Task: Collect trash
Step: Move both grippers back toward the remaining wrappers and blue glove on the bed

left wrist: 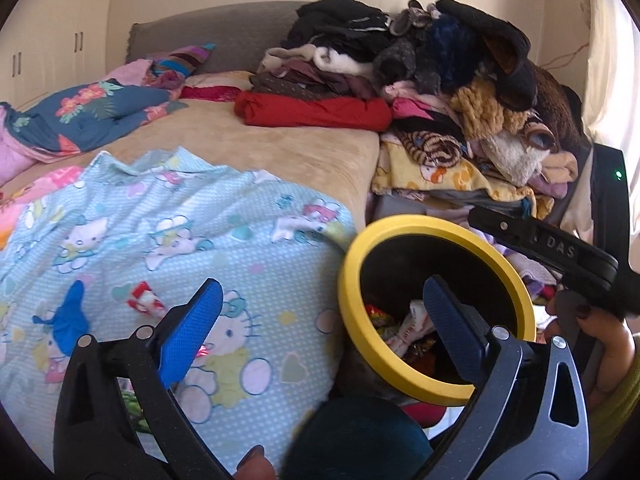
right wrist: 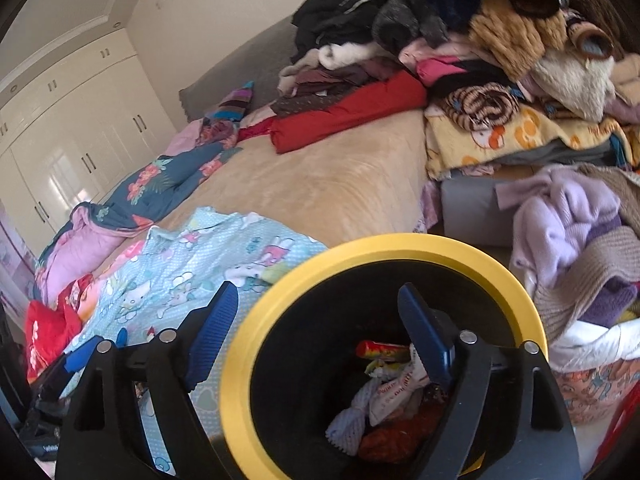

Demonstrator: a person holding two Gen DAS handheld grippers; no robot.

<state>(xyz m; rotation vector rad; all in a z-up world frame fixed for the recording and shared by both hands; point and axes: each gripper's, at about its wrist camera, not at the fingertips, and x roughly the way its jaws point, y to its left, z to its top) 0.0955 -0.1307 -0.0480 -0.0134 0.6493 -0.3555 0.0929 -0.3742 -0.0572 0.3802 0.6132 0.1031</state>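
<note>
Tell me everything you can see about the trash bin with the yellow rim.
The trash bin is round, with a thick matte yellow rim that looks like plastic and a black inside. It stands upright and open beside the bed, next to the light blue cartoon blanket. Inside lie crumpled wrappers: white printed ones, a red and yellow one, something orange-brown. The right gripper is open, one finger over the opening and one outside the rim.

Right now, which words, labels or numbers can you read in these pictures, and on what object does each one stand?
"DAS": white letters on the black body of the right gripper, seen from the left wrist view; the start may be hidden.
Red print on a white wrapper inside the yellow-rimmed bin: too blurred to read.
Print on the red-and-yellow wrapper in the bin: unreadable.
</note>
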